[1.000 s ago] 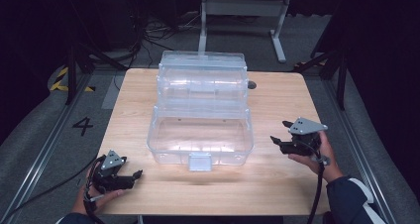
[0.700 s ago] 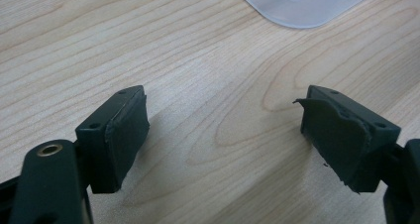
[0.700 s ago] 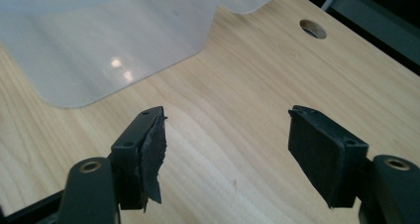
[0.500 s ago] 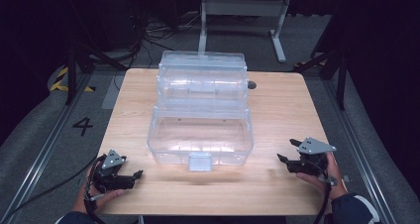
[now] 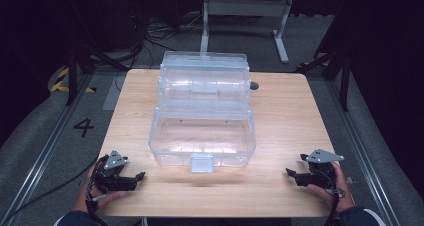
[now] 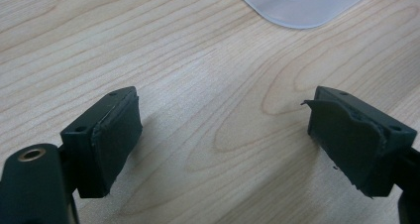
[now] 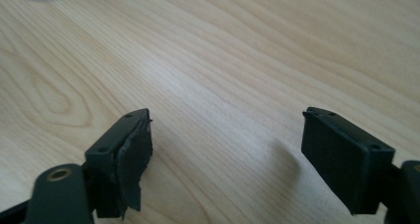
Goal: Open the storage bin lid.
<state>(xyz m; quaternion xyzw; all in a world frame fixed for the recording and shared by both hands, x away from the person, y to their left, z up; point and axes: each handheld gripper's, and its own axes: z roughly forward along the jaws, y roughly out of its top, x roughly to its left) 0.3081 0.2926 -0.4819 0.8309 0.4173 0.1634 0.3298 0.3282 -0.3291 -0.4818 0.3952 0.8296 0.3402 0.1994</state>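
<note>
A clear plastic box (image 5: 202,136) with its lid standing up behind it sits in the middle of the wooden table (image 5: 285,116); a small latch tab (image 5: 201,163) hangs at its front. My left gripper (image 5: 139,177) rests low at the table's front left, jaws wide apart and just opening further, nothing between them (image 6: 223,135). My right gripper (image 5: 291,172) sits low at the front right, jaws also just opening, with bare wood between them (image 7: 225,144). A corner of the clear box (image 6: 302,3) shows at the top of the left gripper view.
A small dark knob (image 5: 254,85) lies on the table right of the lid. Beyond the far edge stands a grey metal stand (image 5: 245,8) with cables on the floor. A rail and a painted "4" (image 5: 83,126) run along the left side.
My right gripper has come down and toward the front right corner of the table. The left gripper has stayed where it was.
</note>
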